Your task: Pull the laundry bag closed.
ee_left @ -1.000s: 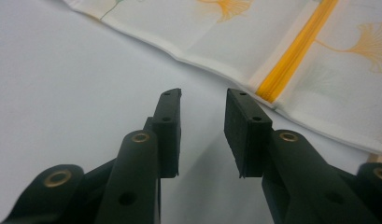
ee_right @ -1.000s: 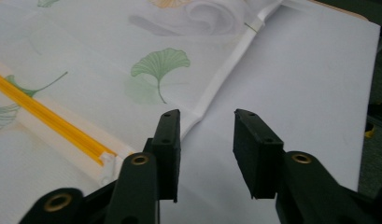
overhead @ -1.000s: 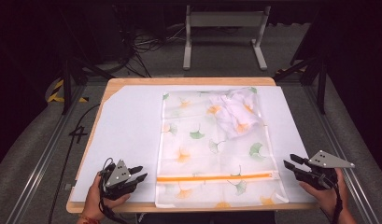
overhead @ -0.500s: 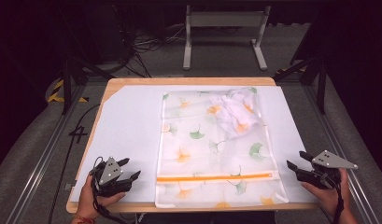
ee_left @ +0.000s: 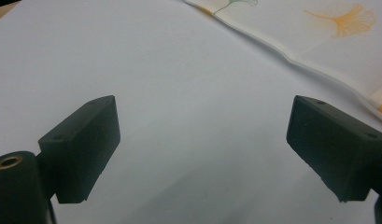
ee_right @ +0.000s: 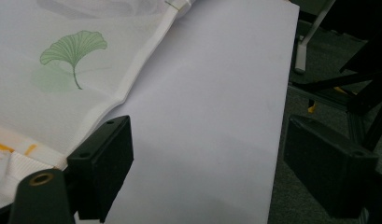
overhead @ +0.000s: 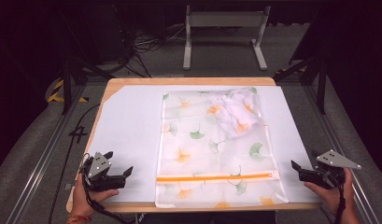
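A: Both sets of jaws have just been opening, nothing between them; left gripper [overhead: 125, 173] and right gripper [overhead: 297, 168] hover wide over smooth white sheet [overhead: 128, 121].

B: Between them lies the sheer ginkgo-print mesh bag [overhead: 212, 149], flat, orange zipper [overhead: 216, 177] nearest.
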